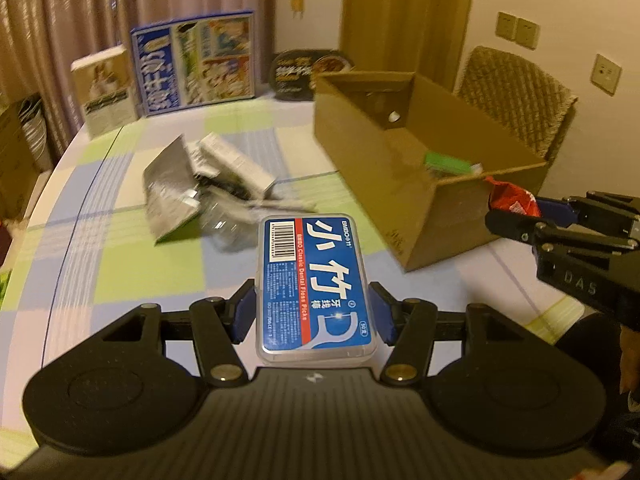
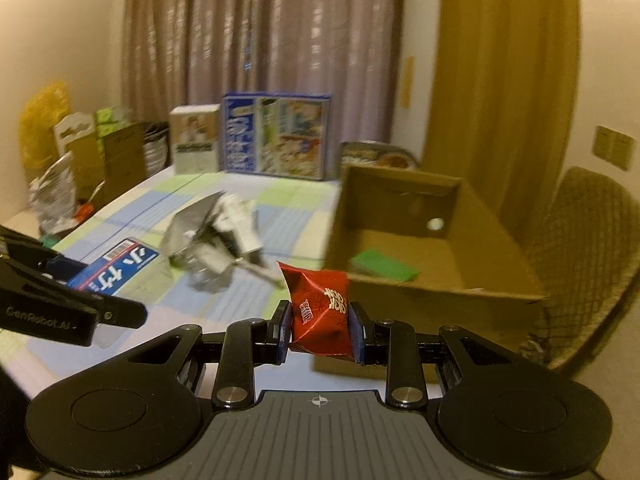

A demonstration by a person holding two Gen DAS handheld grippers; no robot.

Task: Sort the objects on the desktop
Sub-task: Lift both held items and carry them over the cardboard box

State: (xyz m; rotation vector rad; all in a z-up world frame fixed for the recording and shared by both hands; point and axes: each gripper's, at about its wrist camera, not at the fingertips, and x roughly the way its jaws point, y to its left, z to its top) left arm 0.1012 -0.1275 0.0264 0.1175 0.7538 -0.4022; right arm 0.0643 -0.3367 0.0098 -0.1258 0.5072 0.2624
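Left tongs (image 1: pixel 314 312): blue pads pinch the long sides of a flat clear-plastic floss-pick case with a blue and red label (image 1: pixel 316 284). The case is clear of the table, its label facing up.

Right tongs (image 2: pixel 320 326): pressed in on a small red crinkled foil snack packet (image 2: pixel 318 308), squeezed at its waist and held off the table.

Judged step: carry phase. Both picks look complete, and each load hangs in front of the open brown cardboard box (image 1: pixel 420 184), which sits on the right side of the table with its mouth upward. The box already contains a flat green packet (image 1: pixel 448 164) on its floor.

Next move, as judged: bring each load over the near rim of the box, high enough to clear the wall, then spread the tongs so the item drops inside. The red packet is closer to the rim, so it probably goes first. The two pairs of tongs sit near each other, so collision is the risk.

Left on the checked green, blue and white table (image 1: pixel 120 240): a loose heap of silver-grey pouches and white cartons (image 1: pixel 208 184), mid-table, left of the box. Blur prevents a count of its pieces.

Count:
- tongs: 2
- held items: 2
- cardboard box: 1
- green packet in box: 1
- heap: 1
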